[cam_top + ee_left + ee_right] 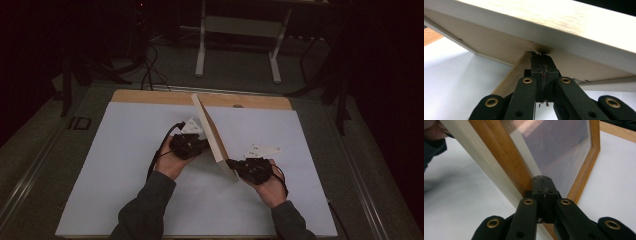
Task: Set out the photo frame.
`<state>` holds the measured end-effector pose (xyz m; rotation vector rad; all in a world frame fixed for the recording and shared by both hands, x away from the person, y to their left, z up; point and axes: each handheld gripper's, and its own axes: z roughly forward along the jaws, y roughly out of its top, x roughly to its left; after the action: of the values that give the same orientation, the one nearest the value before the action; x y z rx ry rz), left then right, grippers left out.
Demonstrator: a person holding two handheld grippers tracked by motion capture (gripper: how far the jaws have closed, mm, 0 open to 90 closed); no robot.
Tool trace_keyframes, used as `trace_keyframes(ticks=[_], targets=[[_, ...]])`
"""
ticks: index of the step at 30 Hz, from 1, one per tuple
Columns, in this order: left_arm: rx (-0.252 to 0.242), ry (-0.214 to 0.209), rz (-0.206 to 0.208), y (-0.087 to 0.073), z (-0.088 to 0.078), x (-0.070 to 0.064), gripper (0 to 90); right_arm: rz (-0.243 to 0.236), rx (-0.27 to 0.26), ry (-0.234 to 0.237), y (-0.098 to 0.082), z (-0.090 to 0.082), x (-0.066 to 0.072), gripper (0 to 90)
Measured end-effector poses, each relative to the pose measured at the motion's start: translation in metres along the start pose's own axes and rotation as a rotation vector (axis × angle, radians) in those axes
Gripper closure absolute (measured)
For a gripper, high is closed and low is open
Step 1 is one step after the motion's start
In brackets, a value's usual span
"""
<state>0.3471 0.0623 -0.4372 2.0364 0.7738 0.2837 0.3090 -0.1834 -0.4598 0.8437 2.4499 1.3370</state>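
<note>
Wooden picture frame (212,135) standing tilted on edge near the middle of the desk (125,165), supported from both sides. In the high view the frame runs diagonally from the far centre of the white sheet towards the near right, its pale outer edge turned upward. The left tool (198,143), held in the person's left hand (172,161), meets the frame on its left side about midway along; the right tool (234,164), held in the right hand (270,187), meets the frame's near lower corner. A grey three-cornered plate tops each tool.

Left gripper view: the two black jaws of the left tool (541,58) are pressed together with nothing visible between them, their tips touching the brown backing of the frame (564,22) where a flat wooden strut (511,80) joins it. The strut slopes down to the white desk surface (454,75).

Right gripper view: the jaws of the right tool (542,180) are likewise pressed together, tips touching the front of the frame (499,157) at the boundary between the honey-coloured wood rail and the glazed pane (556,147). The pane reflects the room. White desk surface (614,177) lies on both sides of the frame, and a dark sleeve (432,147) appears at the upper left.
</note>
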Motion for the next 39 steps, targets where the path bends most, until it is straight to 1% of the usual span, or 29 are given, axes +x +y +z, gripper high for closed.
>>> trace_keyframes(ticks=[1, 4, 8, 10, 13, 15, 20, 25, 31, 39], targets=[[-0.003, -0.006, -0.005, -0.001, -0.001, -0.001, 90.0, 0.006, -0.004, 0.009, 0.001, -0.001, 0.001, 90.0], [-0.009, -0.018, -0.01, -0.003, -0.003, -0.004, 90.0, 0.004, -0.009, 0.025, 0.002, -0.002, 0.002, 90.0], [0.0, -0.017, 0.002, -0.003, -0.002, -0.007, 90.0, -0.003, -0.004, 0.025, 0.002, -0.002, 0.003, 90.0], [-0.004, -0.029, -0.003, -0.003, -0.002, -0.006, 90.0, -0.003, -0.006, 0.022, 0.003, -0.003, 0.003, 90.0], [-0.009, -0.032, 0.01, -0.003, -0.001, -0.005, 90.0, -0.002, -0.008, 0.02, 0.003, -0.003, 0.003, 90.0], [-0.01, -0.034, 0.009, -0.002, -0.001, -0.004, 90.0, -0.006, -0.008, 0.017, 0.003, -0.003, 0.004, 90.0], [0.006, -0.02, 0.007, -0.001, 0.003, -0.001, 90.0, -0.013, -0.01, 0.02, 0.005, 0.0, 0.007, 90.0], [0.005, -0.017, 0.002, 0.0, 0.004, 0.0, 90.0, -0.015, -0.013, 0.022, 0.006, 0.003, 0.009, 90.0], [0.003, -0.013, 0.011, 0.001, 0.008, 0.001, 90.0, -0.015, -0.013, 0.019, 0.007, 0.006, 0.01, 90.0], [-0.004, -0.033, 0.003, 0.001, 0.009, 0.005, 90.0, -0.015, -0.02, 0.016, 0.008, 0.008, 0.012, 90.0]])
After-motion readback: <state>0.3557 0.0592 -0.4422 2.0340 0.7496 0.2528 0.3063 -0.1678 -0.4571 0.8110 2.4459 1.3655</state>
